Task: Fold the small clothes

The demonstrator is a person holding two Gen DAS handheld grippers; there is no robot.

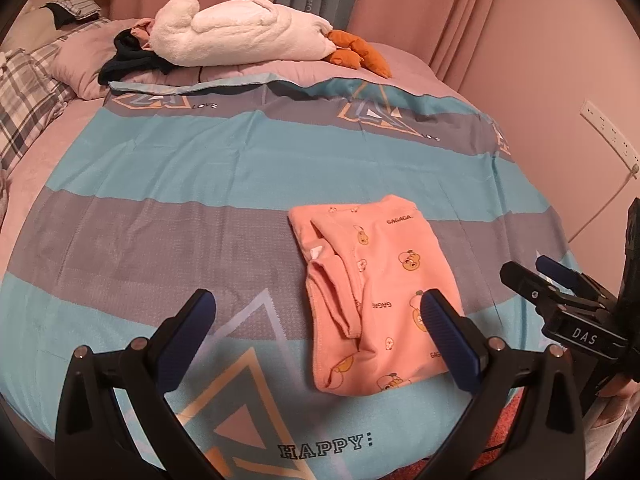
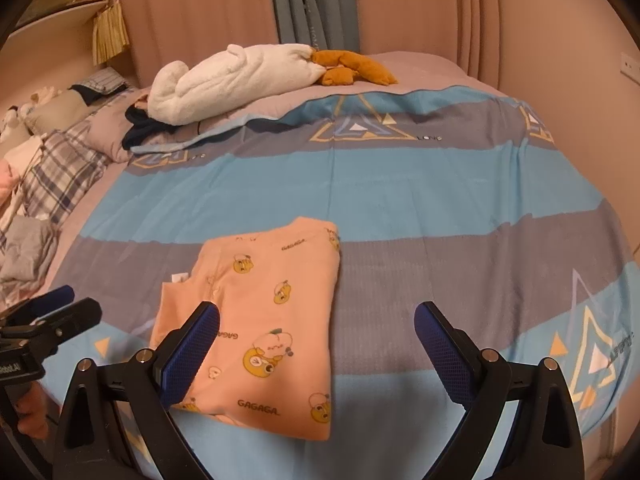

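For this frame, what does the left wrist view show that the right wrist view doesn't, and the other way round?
Only the left wrist view shows the wall socket strip with its cable, and the word HAPPY printed on the cover. Only the right wrist view shows the grey clothes pile at the bed's left edge and the shelf. Both show the folded pink garment on the striped bed cover, the white plush toy, and both grippers, left gripper and right gripper, open and empty.

Black grippers (image 1: pixel 320 320), blue ribbed pads (image 1: pixel 450 330), silver screws.
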